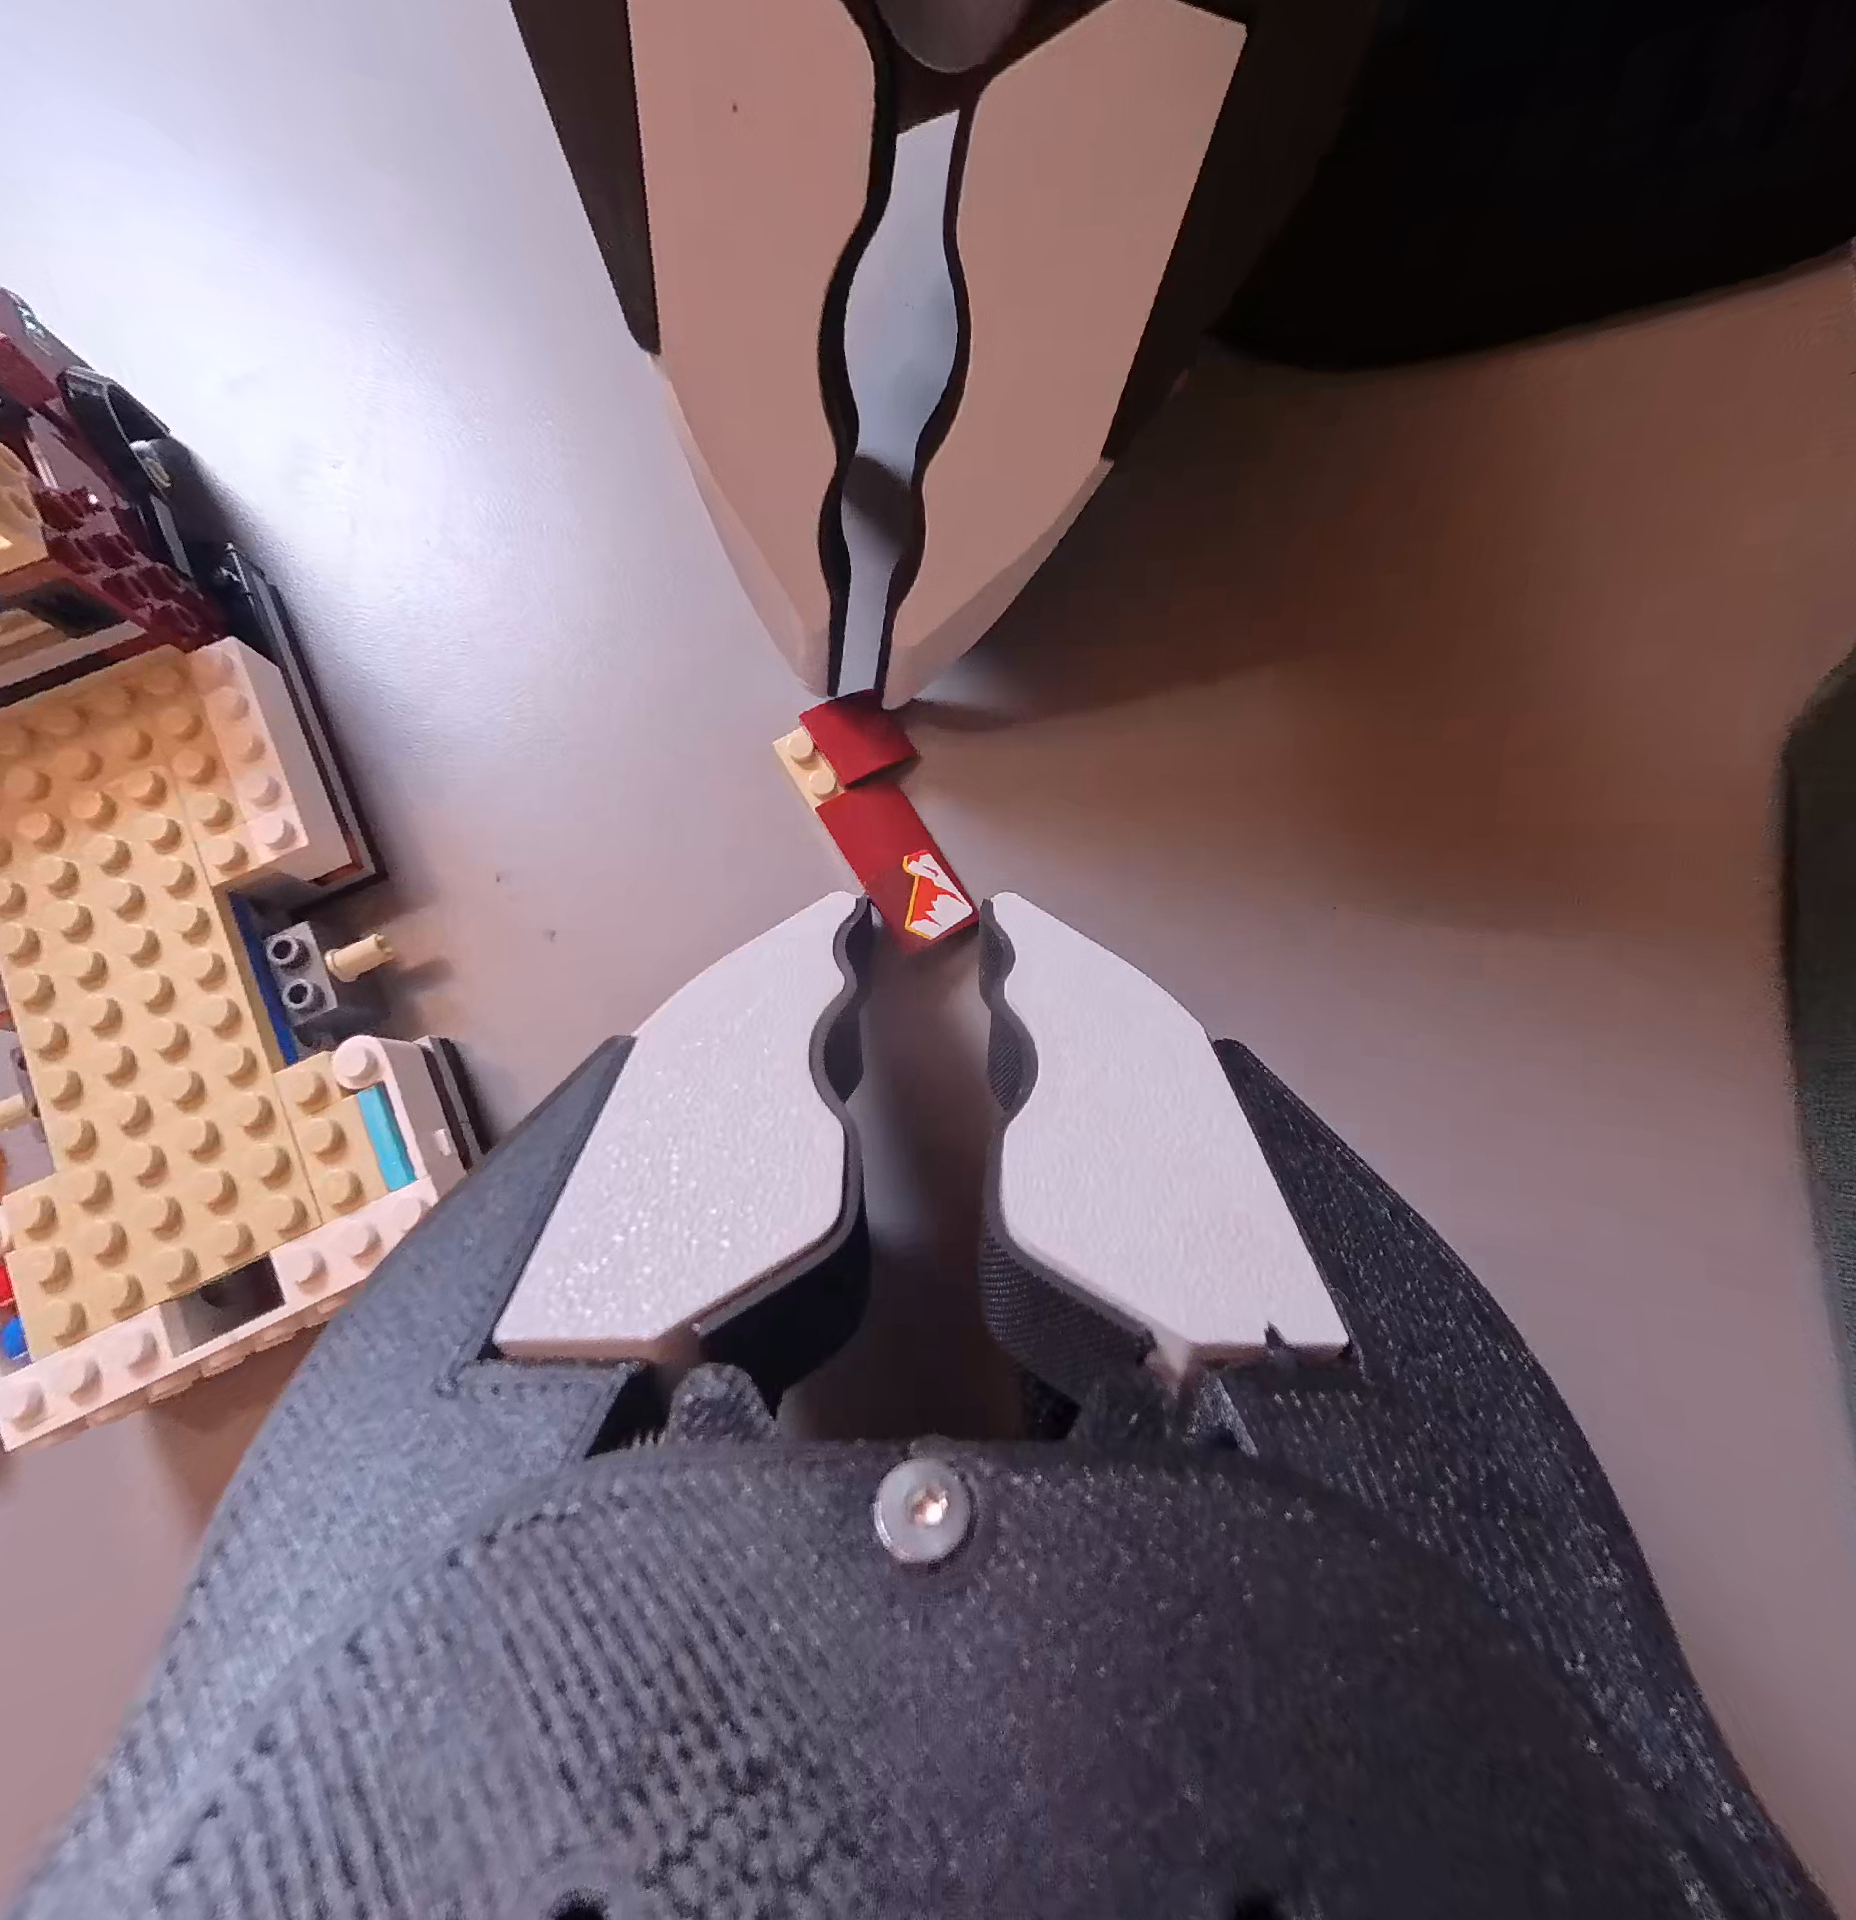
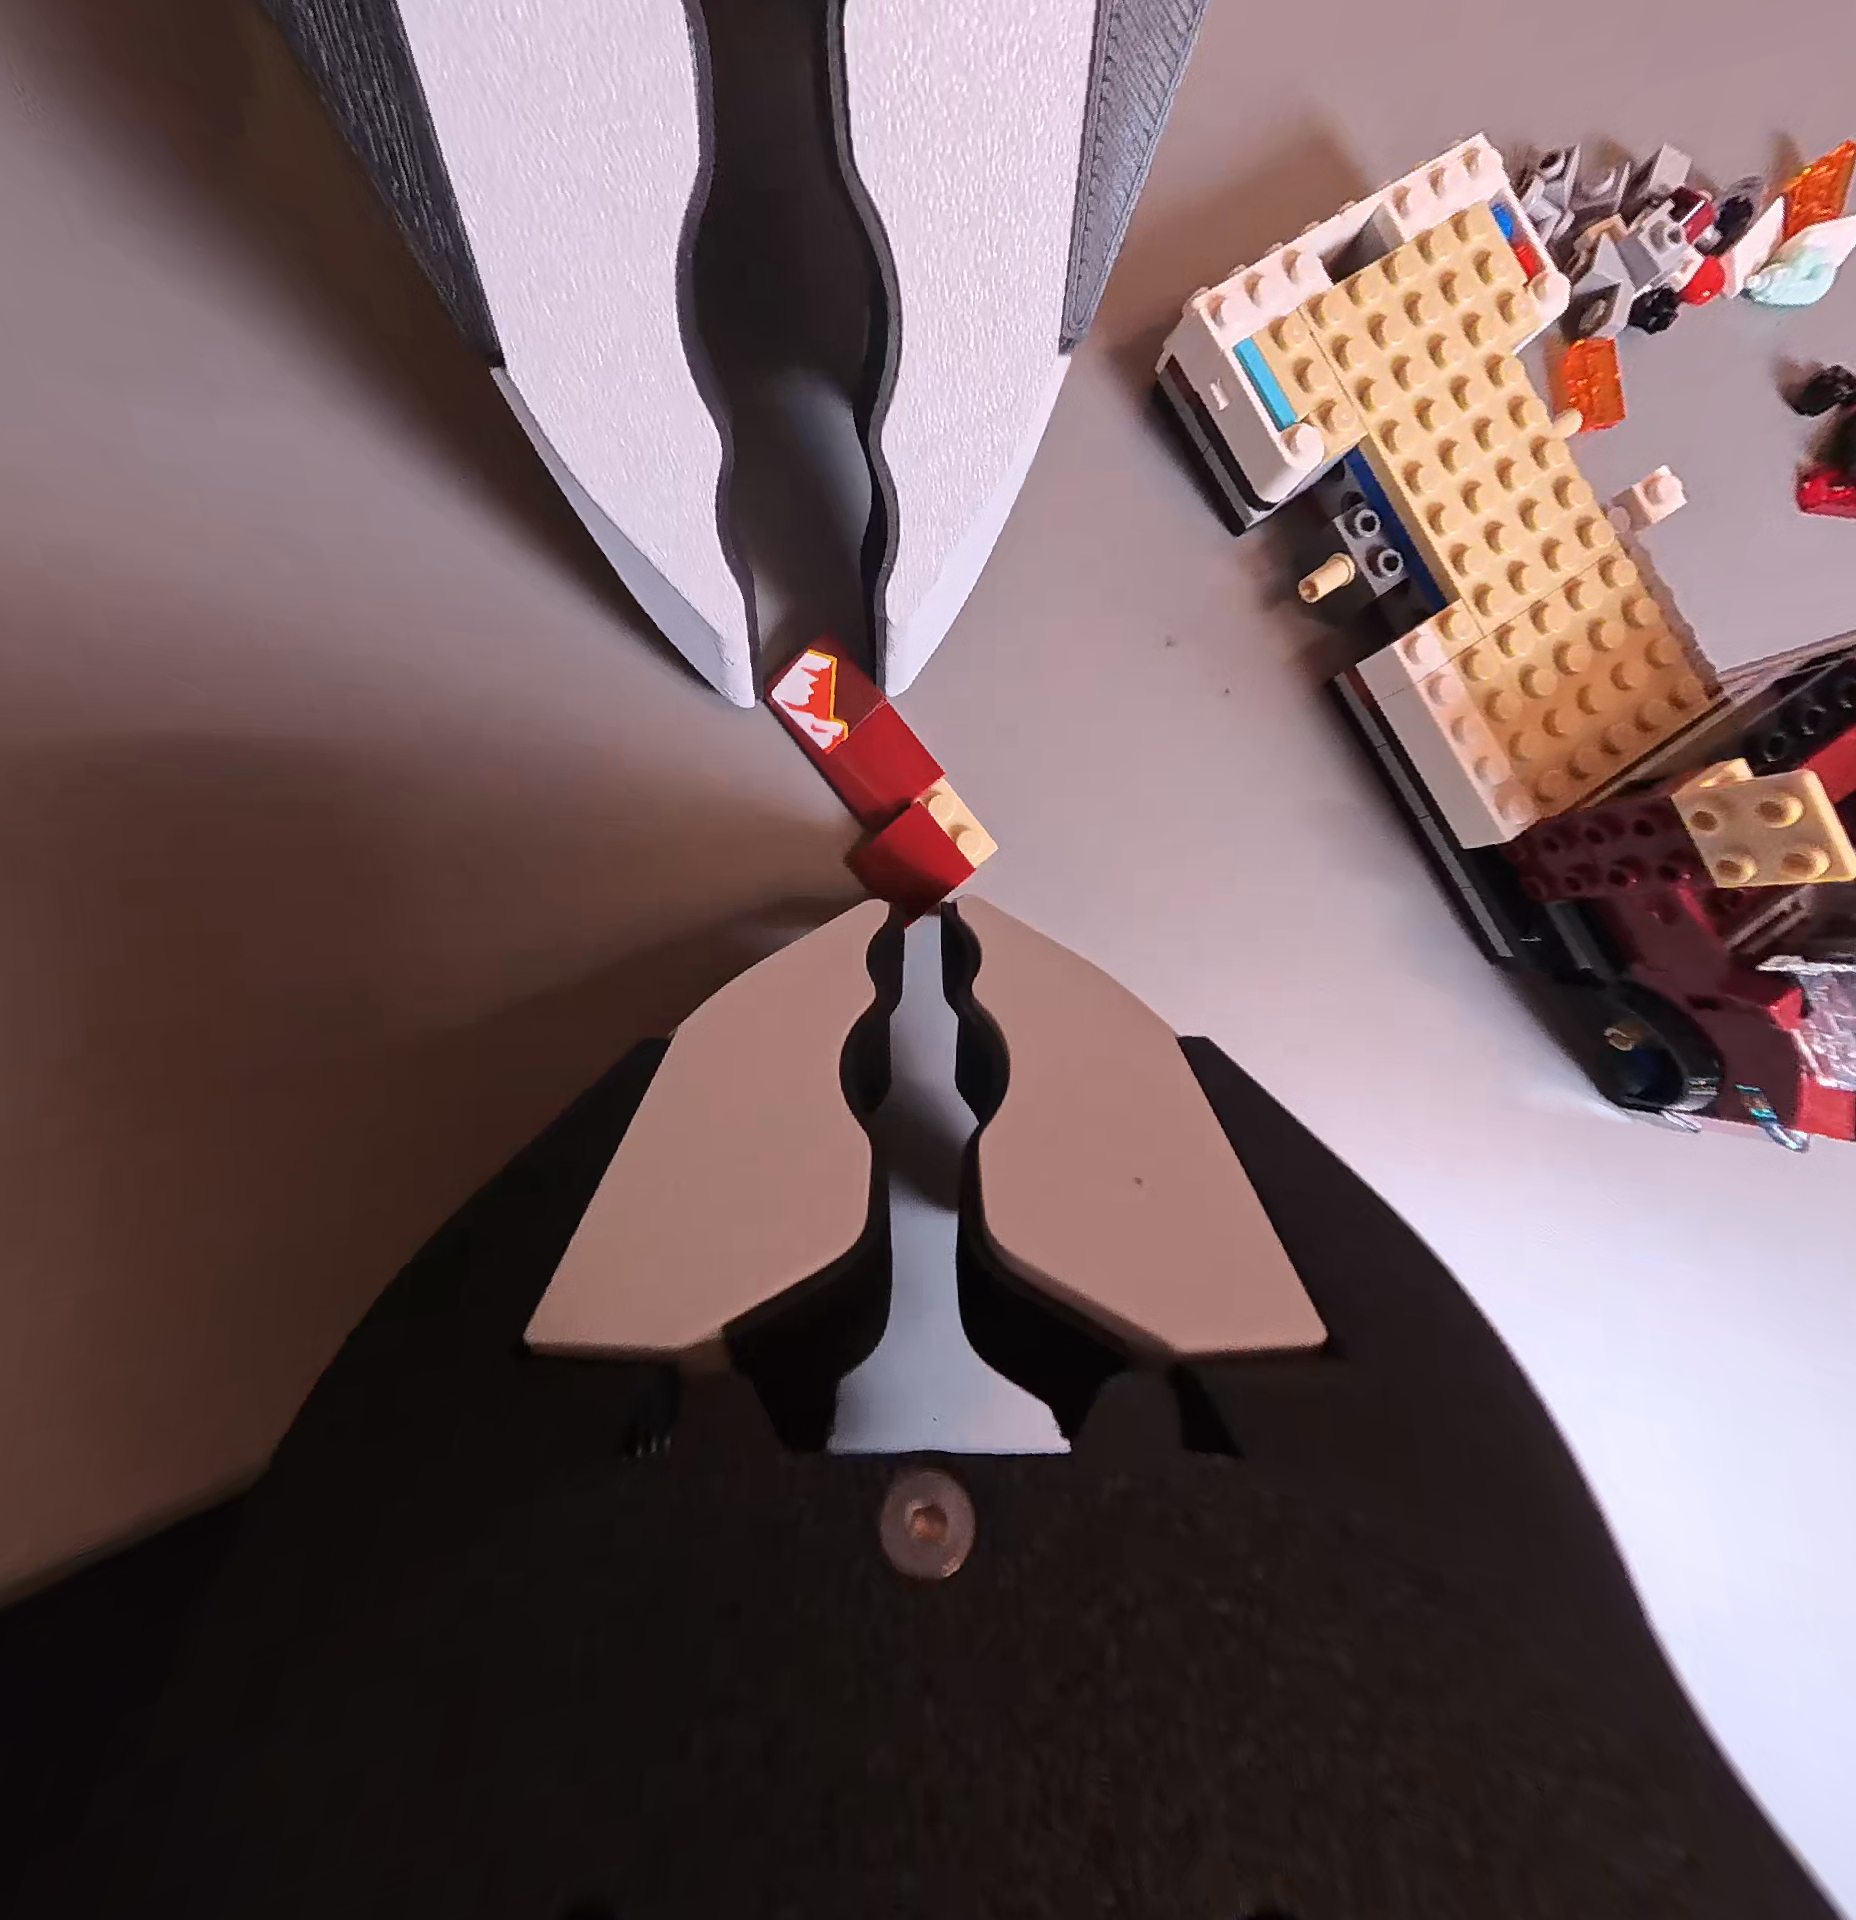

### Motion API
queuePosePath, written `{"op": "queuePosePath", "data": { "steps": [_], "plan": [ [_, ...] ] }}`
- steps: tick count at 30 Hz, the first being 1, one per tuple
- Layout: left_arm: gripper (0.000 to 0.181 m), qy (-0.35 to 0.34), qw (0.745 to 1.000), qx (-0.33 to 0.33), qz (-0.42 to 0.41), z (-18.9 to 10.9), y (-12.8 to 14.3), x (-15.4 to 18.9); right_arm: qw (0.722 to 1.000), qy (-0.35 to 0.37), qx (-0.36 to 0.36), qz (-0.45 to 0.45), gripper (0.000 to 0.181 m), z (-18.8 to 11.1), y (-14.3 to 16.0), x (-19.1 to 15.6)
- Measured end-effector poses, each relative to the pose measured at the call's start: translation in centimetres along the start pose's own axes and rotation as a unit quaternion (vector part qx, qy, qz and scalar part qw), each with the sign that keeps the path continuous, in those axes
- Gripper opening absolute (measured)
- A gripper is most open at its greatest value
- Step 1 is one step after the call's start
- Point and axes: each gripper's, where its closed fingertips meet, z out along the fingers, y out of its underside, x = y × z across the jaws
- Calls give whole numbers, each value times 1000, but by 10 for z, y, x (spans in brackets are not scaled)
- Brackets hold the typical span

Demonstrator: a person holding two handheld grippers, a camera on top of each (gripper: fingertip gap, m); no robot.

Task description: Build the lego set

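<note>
Both grippers meet nose to nose over the desk [image 1: 488, 468]. Left gripper [image 1: 922, 906] is spread apart, its tips at each side of the small red piece's [image 1: 874, 821] printed end. Right gripper [image 2: 922, 906] is nearly pressed together, pinching the other end. Off to the side sits the tan build [image 2: 1475, 478], with loose bricks [image 2: 1682, 260] past it.

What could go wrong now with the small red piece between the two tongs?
1. The right tongs pinch only the tip of the small red and tan brick assembly, so it could pivot or slip out.
2. The left tongs stand open around the printed end; closing off-centre might push the curved red tiles loose.
3. If dropped, it could land beside the large tan-plated model.
</note>
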Motion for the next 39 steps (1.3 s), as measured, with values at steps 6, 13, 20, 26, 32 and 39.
{"op": "queuePosePath", "data": {
  "steps": [6,13,20,26,32,39],
  "plan": [
    [20,8,1000,3,1,0,0,0,1000,-2,9,22,7,0,0,0],
    [20,9,1000,1,4,0,0,2,999,-10,18,35,10,-1,-2,-3],
    [20,5,1000,0,-2,1,0,2,998,-14,0,67,22,0,-1,-8],
    [19,-6,1000,-1,-14,1,-1,2,992,9,-14,125,13,2,-2,-5],
    [19,-9,1000,-1,-16,0,0,3,982,11,-7,191,8,1,-2,-5],
    [20,-5,1000,1,-10,0,1,5,975,12,7,222,7,1,-5,-3]
  ]
}}
